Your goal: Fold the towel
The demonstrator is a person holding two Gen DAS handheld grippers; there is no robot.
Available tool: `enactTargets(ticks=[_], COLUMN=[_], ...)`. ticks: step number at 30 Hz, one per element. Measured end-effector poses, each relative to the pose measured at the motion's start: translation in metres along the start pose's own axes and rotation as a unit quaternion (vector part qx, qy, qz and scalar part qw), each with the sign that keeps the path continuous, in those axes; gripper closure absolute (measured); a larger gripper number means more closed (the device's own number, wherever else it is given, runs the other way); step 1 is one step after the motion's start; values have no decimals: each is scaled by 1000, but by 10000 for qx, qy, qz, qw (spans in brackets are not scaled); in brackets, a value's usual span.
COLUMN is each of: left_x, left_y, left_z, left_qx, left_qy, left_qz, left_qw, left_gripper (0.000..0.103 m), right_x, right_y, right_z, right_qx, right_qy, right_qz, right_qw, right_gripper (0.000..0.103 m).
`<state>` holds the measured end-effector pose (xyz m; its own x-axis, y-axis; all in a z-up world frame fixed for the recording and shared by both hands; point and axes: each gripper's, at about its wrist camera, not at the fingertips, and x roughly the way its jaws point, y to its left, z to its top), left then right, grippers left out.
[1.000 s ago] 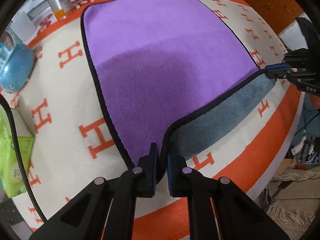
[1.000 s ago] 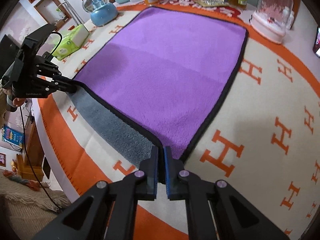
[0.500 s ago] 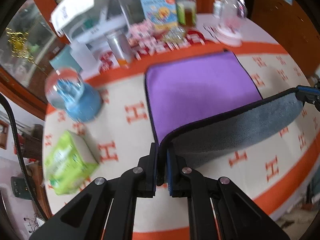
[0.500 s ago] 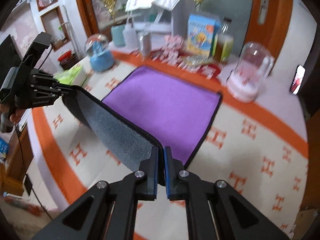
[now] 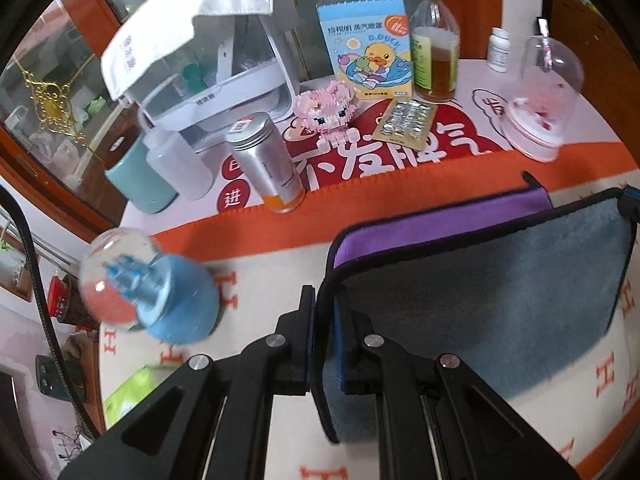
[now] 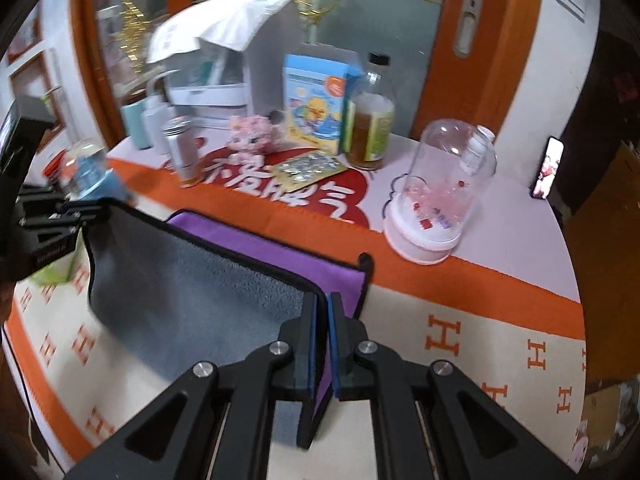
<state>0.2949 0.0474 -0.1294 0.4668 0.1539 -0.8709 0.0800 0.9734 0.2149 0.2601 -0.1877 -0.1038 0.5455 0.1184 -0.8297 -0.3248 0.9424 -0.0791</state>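
Note:
The towel (image 5: 480, 292) is purple on top and grey underneath, with a black hem. Its near edge is lifted and carried over toward the far edge, so the grey underside faces me and a purple strip (image 5: 440, 224) shows beyond. My left gripper (image 5: 324, 320) is shut on the towel's near left corner. My right gripper (image 6: 323, 320) is shut on the near right corner; the towel (image 6: 192, 296) shows grey there too. The left gripper also shows in the right wrist view (image 6: 76, 216), and the right gripper at the left wrist view's edge (image 5: 630, 200).
The table has a cream cloth with orange H marks (image 6: 480, 344). Close behind the towel stand a blue snow globe (image 5: 152, 288), a silver can (image 5: 268, 164), a pink toy (image 5: 328, 108), a duck box (image 5: 368, 40), a bottle (image 5: 436, 52) and a glass dome (image 6: 436, 200). A green tissue box (image 5: 132, 392) sits left.
Both grippers have lifted the towel's near edge and carried it forward over the purple side toward the far edge. The grey underside now covers most of the towel.

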Motion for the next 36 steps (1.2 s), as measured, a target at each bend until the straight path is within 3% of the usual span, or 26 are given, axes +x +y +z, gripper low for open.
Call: enactTargets(ticks=[16, 36], left_x=[97, 123], left_y=[-11, -18], left_z=[28, 30], left_qx=[-280, -255], left_qy=[373, 420], left_qz=[-97, -27], left_qw=[9989, 9988], left_gripper=[96, 96], right_x=[91, 123], right_y=[-5, -9], right_z=[24, 17], right_qx=[326, 353], right_qy=[333, 586], right_qz=[-758, -791], right_qw=[9960, 9945], right_gripper=[98, 98])
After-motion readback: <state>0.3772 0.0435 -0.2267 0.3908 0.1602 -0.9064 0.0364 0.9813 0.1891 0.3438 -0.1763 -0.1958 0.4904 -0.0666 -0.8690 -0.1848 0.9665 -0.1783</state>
